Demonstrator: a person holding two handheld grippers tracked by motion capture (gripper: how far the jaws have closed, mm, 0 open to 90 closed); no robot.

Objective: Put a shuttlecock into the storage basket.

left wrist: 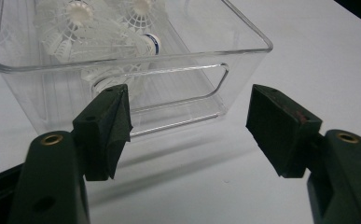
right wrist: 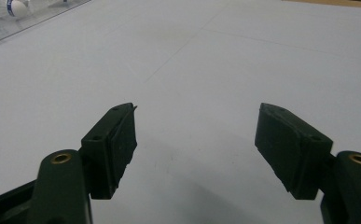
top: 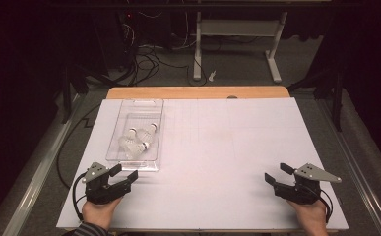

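Note:
A clear plastic box (top: 112, 147) lies on the white table sheet at the left, with three white shuttlecocks (top: 138, 139) inside. My left gripper (top: 123, 173) rests open just in front of the box's near end. In the left gripper view the box (left wrist: 243, 51) fills the upper part and the shuttlecocks (left wrist: 99, 32) lie behind its wall; my left gripper (left wrist: 190, 123) holds nothing between its jaws. My right gripper (top: 278, 173) sits open at the front right, far from the box. In the right gripper view my right gripper (right wrist: 197, 142) has bare sheet between its jaws, and the box corner (right wrist: 10, 21) shows top left.
The white sheet (top: 227, 142) covers most of the table; a strip of wood edge (top: 198, 92) shows at the back. A white desk frame (top: 237, 34) and cables on the floor lie beyond the table. Dark surroundings at both sides.

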